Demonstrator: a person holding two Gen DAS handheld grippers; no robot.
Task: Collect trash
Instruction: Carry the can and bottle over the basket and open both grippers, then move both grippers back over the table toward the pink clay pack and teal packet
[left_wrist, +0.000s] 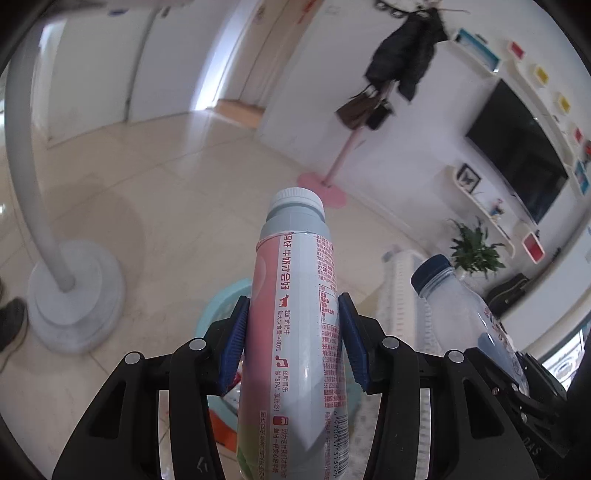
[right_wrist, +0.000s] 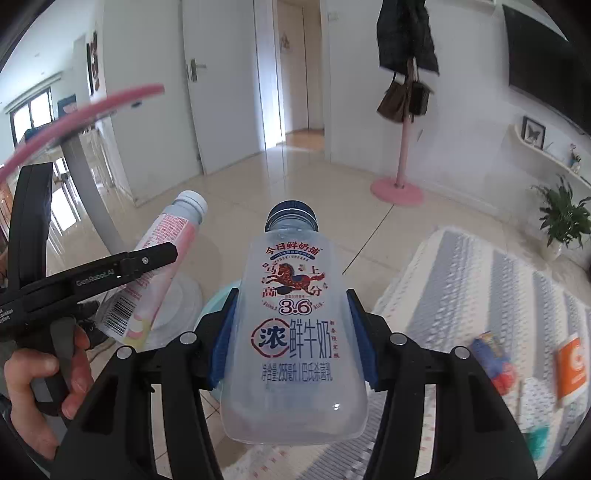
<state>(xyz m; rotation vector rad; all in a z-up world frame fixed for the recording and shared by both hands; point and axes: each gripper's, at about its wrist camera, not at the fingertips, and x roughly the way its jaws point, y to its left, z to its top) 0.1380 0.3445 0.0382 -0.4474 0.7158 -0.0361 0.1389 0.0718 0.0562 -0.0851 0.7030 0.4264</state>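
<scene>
Your left gripper (left_wrist: 293, 332) is clamped on the pink bottle (left_wrist: 295, 332), blue pads (left_wrist: 236, 343) pressed to both sides at mid-body. The bottle fills the centre of the left view, white cap (left_wrist: 297, 199) pointing up-frame, slightly tilted. In the right view the same bottle (right_wrist: 162, 266) sits at left of frame, leaning right, barcode end lowest, with your left hand (right_wrist: 40, 376) on the gripper handle at lower left.

Your right gripper (right_wrist: 293, 339) is clamped on the clear bottle (right_wrist: 295, 332), pads on both flanks. It stands at frame centre, dark blue cap (right_wrist: 291, 216) up, red horse print and "3.6" facing the camera. In the left view this bottle (left_wrist: 469, 317) shows at lower right, just beside the pink one; contact cannot be judged.

Both bottles are held off the floor. Below them a teal basin (left_wrist: 221, 306) is partly visible behind the left fingers; its rim (right_wrist: 221, 299) shows left of centre in the right view.

A striped mat (right_wrist: 480, 295) with small packets (right_wrist: 495, 365) lies at right. A pink coat stand (right_wrist: 399, 184) is at upper right, a plant (right_wrist: 565, 218) at far right.
</scene>
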